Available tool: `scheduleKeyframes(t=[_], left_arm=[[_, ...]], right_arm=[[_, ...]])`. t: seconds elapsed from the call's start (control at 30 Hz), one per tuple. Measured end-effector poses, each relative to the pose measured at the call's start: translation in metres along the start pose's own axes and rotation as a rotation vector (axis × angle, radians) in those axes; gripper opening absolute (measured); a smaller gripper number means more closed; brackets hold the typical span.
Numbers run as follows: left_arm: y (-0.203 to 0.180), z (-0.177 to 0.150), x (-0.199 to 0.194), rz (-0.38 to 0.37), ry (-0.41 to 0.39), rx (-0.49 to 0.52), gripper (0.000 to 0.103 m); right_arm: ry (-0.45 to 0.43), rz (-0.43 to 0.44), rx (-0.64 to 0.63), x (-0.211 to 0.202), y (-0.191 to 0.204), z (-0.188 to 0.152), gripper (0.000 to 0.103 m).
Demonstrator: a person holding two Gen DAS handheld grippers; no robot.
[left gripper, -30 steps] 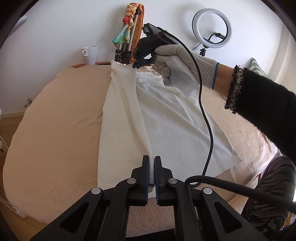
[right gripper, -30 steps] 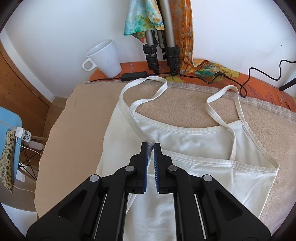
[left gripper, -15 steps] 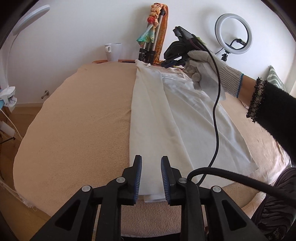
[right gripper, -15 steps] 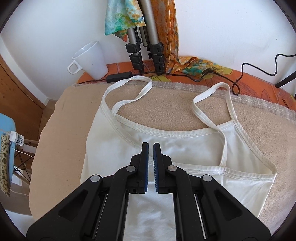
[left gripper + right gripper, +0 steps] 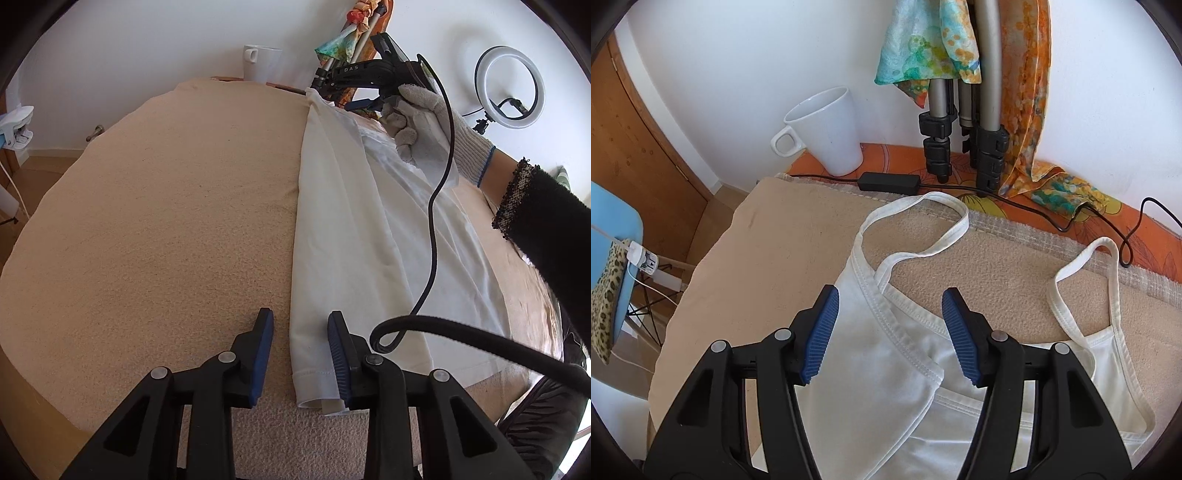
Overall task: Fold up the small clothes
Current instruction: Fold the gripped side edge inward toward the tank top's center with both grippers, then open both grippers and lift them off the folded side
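The white camisole (image 5: 369,221) lies flat on the beige blanket (image 5: 166,221), its left side already folded inward; further folds appear to remain. Both the left gripper (image 5: 301,341) and right gripper (image 5: 888,332) hover spread apart, holding nothing.

Home room: mug (image 5: 827,133), ring light (image 5: 509,86)
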State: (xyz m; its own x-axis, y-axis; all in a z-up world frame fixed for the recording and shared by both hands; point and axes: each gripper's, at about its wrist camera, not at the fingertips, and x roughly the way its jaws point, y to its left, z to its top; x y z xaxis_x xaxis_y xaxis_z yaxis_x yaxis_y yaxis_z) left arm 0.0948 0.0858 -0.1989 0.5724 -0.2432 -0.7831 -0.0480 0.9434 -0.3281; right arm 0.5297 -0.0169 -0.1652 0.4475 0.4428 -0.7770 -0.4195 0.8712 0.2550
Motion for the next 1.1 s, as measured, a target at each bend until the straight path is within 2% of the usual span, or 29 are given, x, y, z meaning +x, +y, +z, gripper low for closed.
scheduleKeyframes(t=[0.07, 0.13, 0.17, 0.2, 0.23, 0.3, 0.33, 0.4, 0.43, 0.5, 0.53, 0.6, 0.7, 0.83, 0.87, 0.93, 1.03, 1.1], left_arm=[[-0.001, -0.001, 0.0, 0.006, -0.002, 0.015, 0.02], [-0.005, -0.001, 0.001, 0.011, -0.003, 0.028, 0.012], [-0.006, -0.001, 0.002, 0.014, -0.004, 0.035, 0.009], [-0.009, -0.001, 0.002, 0.02, -0.004, 0.045, 0.008], [-0.012, -0.001, 0.002, 0.029, -0.006, 0.056, 0.007], [-0.014, -0.001, 0.003, 0.04, -0.01, 0.069, 0.006], [-0.014, -0.001, 0.004, 0.04, -0.01, 0.069, 0.006], [-0.012, 0.0, 0.004, 0.034, -0.007, 0.057, 0.006], [-0.012, 0.0, 0.004, 0.031, -0.006, 0.052, 0.006], [-0.012, 0.0, 0.005, 0.034, -0.006, 0.054, 0.006], [-0.013, 0.0, 0.005, 0.036, -0.007, 0.057, 0.006], [-0.013, 0.001, 0.005, 0.038, -0.006, 0.059, 0.006], [-0.013, 0.0, 0.005, 0.036, -0.005, 0.054, 0.006], [-0.014, -0.001, 0.004, 0.045, -0.004, 0.066, 0.006], [-0.015, -0.002, 0.004, 0.049, -0.004, 0.071, 0.006], [-0.016, -0.004, 0.003, 0.055, -0.005, 0.078, 0.007], [-0.014, -0.007, 0.0, 0.059, -0.007, 0.082, 0.007], [-0.013, -0.009, -0.002, 0.076, -0.011, 0.084, 0.007]], right_arm=[[0.018, 0.004, -0.003, 0.009, -0.002, -0.003, 0.057], [0.038, 0.01, -0.008, 0.016, -0.003, -0.005, 0.034], [0.048, 0.026, -0.007, 0.019, -0.002, -0.007, 0.027], [0.05, 0.04, -0.009, 0.019, -0.001, -0.008, 0.01], [0.05, 0.042, -0.023, 0.018, 0.001, -0.009, 0.005], [0.039, 0.002, -0.087, 0.015, 0.009, -0.01, 0.003], [0.026, -0.055, -0.119, 0.014, 0.011, -0.01, 0.003], [0.033, -0.177, -0.086, 0.018, 0.0, -0.005, 0.001], [0.021, -0.168, -0.053, 0.015, -0.008, -0.004, 0.001], [0.008, -0.045, 0.011, 0.006, -0.019, -0.001, 0.002], [0.009, -0.026, 0.022, 0.004, -0.02, 0.0, 0.006], [-0.029, -0.041, -0.001, -0.005, -0.015, 0.001, 0.006], [-0.017, 0.092, -0.029, -0.012, 0.0, 0.0, 0.006], [0.063, 0.155, -0.16, -0.004, 0.036, -0.01, 0.006], [0.087, 0.14, -0.188, 0.001, 0.043, -0.013, 0.006], [0.098, 0.035, -0.237, 0.013, 0.048, -0.019, 0.006], [0.101, -0.109, -0.189, 0.034, 0.034, -0.011, 0.006], [0.077, -0.092, -0.126, 0.033, 0.025, -0.005, 0.006]])
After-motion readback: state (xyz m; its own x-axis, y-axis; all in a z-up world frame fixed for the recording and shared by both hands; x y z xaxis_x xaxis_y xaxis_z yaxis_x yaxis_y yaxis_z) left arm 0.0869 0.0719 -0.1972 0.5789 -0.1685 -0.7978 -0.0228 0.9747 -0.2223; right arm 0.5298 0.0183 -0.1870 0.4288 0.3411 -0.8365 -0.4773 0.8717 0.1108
